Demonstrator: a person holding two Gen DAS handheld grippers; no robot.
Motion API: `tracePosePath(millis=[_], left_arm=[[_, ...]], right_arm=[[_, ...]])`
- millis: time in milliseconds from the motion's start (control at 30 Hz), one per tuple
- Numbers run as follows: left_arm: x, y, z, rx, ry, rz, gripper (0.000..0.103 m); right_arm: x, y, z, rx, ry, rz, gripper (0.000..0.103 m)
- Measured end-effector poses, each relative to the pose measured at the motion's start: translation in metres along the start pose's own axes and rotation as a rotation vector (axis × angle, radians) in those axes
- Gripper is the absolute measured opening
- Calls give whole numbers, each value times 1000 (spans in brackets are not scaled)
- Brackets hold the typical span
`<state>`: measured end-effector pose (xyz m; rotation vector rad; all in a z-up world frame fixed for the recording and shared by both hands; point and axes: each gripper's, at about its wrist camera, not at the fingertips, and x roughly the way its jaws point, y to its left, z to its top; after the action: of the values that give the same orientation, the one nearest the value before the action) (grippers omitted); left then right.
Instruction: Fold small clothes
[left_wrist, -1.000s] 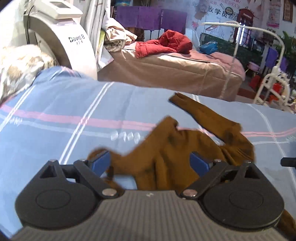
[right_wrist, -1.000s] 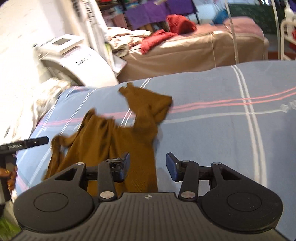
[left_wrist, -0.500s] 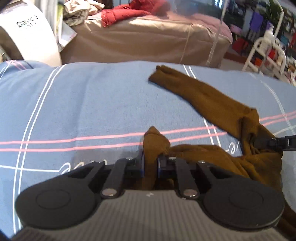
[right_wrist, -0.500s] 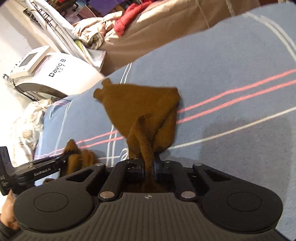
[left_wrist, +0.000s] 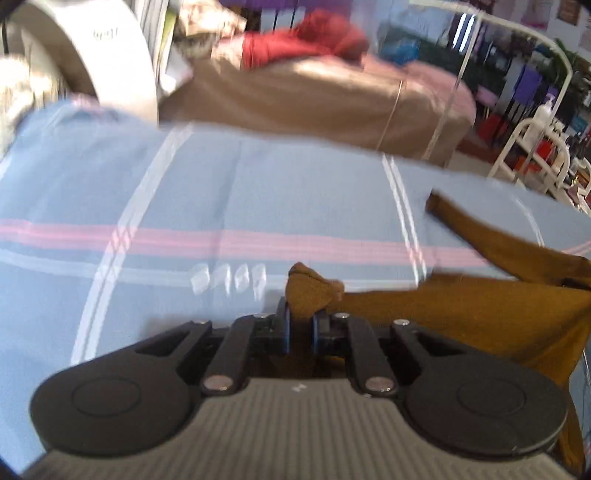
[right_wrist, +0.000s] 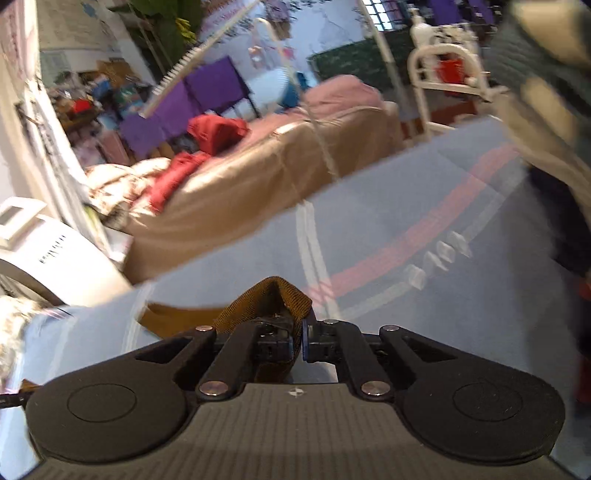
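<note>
Pinching a bunched corner of the brown garment (left_wrist: 461, 314), the left tongs (left_wrist: 300, 326) were nearly shut, a small knot of cloth poking out just beyond the tips. From there the garment stretched away to the right across the blue striped bedsheet (left_wrist: 221, 192), one sleeve lying flat toward the far right. The right tongs (right_wrist: 297, 338) were closing on another fold of the same garment, which arched up over the tips, the cloth caught between the blue pads (both views were blurred). Behind the near bed stood a second bed (left_wrist: 314, 99) under a tan cover, with red clothing (left_wrist: 306, 40) heaped on it. A white machine (right_wrist: 48, 251) sat at the far left, and a white rack (right_wrist: 447, 81) at the far right.
</note>
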<state>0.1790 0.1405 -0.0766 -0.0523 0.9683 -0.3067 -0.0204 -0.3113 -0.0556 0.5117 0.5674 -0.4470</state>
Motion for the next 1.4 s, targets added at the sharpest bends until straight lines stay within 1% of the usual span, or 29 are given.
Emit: tracePosePath(millis=[67, 133, 200, 267, 300, 333, 367, 400, 433, 467, 500, 567, 633, 700, 733, 767, 800, 867, 933, 967, 1000, 1033, 1067, 1133, 1200, 1233, 1300, 1333, 1400], left_arm=[[14, 2, -20, -35, 77, -8, 10], [15, -3, -37, -8, 69, 30, 10], [9, -9, -46, 21, 63, 57, 10], [4, -10, -49, 34, 65, 67, 10], [3, -10, -50, 40, 65, 67, 10], [3, -11, -50, 46, 65, 69, 10], [2, -11, -50, 52, 66, 69, 10], [3, -10, -50, 55, 67, 67, 10], [4, -9, -49, 52, 69, 66, 10], [4, -9, -48, 49, 68, 65, 10], [4, -10, -48, 50, 68, 65, 10], [4, -13, -48, 63, 68, 70, 10], [2, -16, -50, 75, 67, 77, 10], [0, -16, -52, 78, 69, 79, 10], [-2, -14, -53, 76, 74, 84, 10], [-4, -11, -55, 72, 82, 92, 12], [-6, -5, -57, 65, 95, 107, 13], [-9, 7, -63, 52, 117, 135, 16], [-16, 20, -64, 12, 128, 148, 16], [-21, 21, -60, -4, 115, 156, 19], [-30, 18, -54, 1, 72, 144, 22], [-36, 13, -47, 17, 24, 123, 38], [-41, 5, -37, 38, -26, 104, 63], [-39, -14, -19, 80, -88, 76, 85], [-21, -34, -1, 145, -102, 64, 85], [-7, -45, 6, 186, -94, 69, 85], [27, -63, 16, 274, -47, 126, 84], [42, -67, 17, 303, -10, 145, 82], [66, -72, 13, 324, 73, 145, 62]], right_arm=[[4, -10, -19, 24, 75, -60, 9], [-1, -21, -39, 63, 122, -78, 9], [-11, -26, -57, 51, 147, -113, 12], [-25, -29, -71, 46, 165, -109, 11], [-32, -27, -73, 32, 167, -129, 17], [-42, -21, -73, -14, 147, -161, 50], [-53, -9, -74, -93, 91, -202, 79], [-65, 4, -74, -174, 10, -199, 91], [-75, 16, -74, -233, -61, -160, 101], [-80, 29, -71, -293, -117, -99, 101], [-80, 43, -66, -359, -131, -32, 101], [-60, 76, -52, -494, -45, 123, 103], [-35, 98, -41, -554, 3, 257, 102], [-2, 117, -31, -607, 43, 328, 100], [18, 124, -25, -629, 79, 335, 99], [39, 133, -22, -640, 132, 341, 93], [57, 136, -18, -626, 174, 352, 90], [90, 136, -12, -559, 280, 372, 83], [114, 132, -11, -470, 348, 373, 81], [123, 131, -10, -449, 372, 374, 77], [127, 129, -12, -427, 373, 367, 75], [126, 127, -12, -389, 369, 368, 75], [124, 122, -11, -337, 370, 382, 75], [127, 113, -7, -231, 379, 401, 75], [123, 111, -16, -213, 409, 346, 69], [124, 114, -21, -238, 423, 328, 61], [119, 122, -35, -289, 459, 385, 59], [114, 128, -42, -311, 478, 421, 59], [99, 140, -56, -399, 496, 473, 60]])
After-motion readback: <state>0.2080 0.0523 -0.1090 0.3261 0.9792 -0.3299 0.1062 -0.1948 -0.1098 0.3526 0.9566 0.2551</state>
